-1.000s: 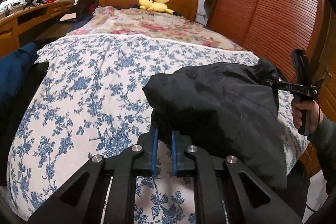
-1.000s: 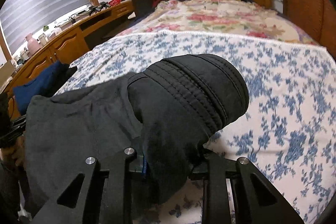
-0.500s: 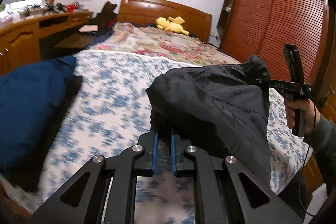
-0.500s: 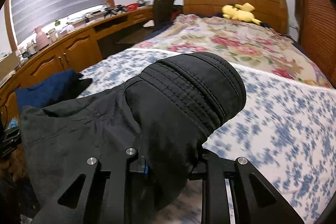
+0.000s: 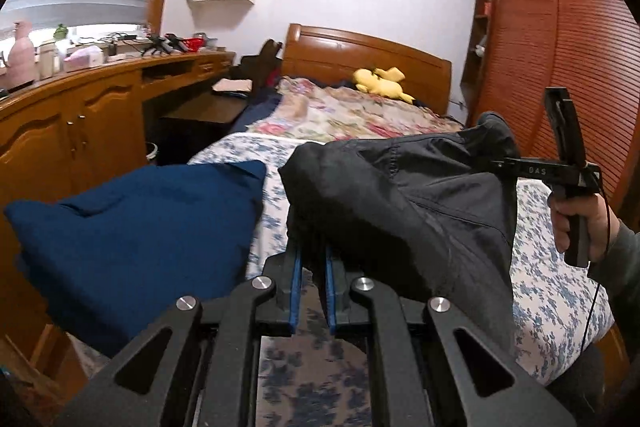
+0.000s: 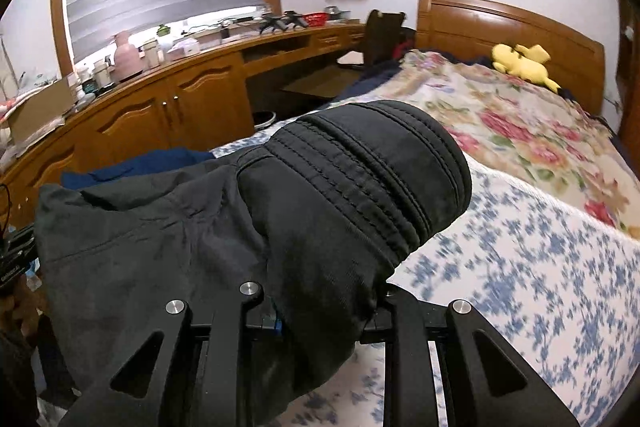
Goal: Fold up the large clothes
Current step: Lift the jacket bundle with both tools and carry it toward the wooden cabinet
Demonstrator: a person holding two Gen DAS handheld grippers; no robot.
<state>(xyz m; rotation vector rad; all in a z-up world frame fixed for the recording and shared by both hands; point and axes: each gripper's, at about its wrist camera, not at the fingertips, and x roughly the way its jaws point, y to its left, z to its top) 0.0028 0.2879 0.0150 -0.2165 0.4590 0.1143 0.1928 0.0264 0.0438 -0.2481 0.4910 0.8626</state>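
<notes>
A black garment (image 5: pixel 416 203) hangs stretched between my two grippers above the blue-flowered bedspread (image 5: pixel 556 291). My left gripper (image 5: pixel 311 259) is shut on one edge of it, dark cloth pinched between the blue pads. My right gripper (image 6: pixel 326 311) is shut on a thick bunch of the black garment (image 6: pixel 224 251); its ribbed waistband (image 6: pixel 372 171) bulges over the jaws and hides the fingertips. In the left wrist view the right gripper (image 5: pixel 516 167) shows at the far right, held by a hand (image 5: pixel 576 223).
A folded dark blue garment (image 5: pixel 132 235) lies on the bed's left side. A wooden desk with cabinets (image 6: pixel 168 107) and clutter runs along the left wall. A flowered quilt (image 6: pixel 516 123), a yellow plush toy (image 6: pixel 522 63) and the headboard lie beyond; a wardrobe (image 5: pixel 560 67) stands right.
Both grippers have lifted the black garment and carried it leftward toward the desk side of the bed. The blue garment now sits close by the left gripper. Both grips are unchanged.
</notes>
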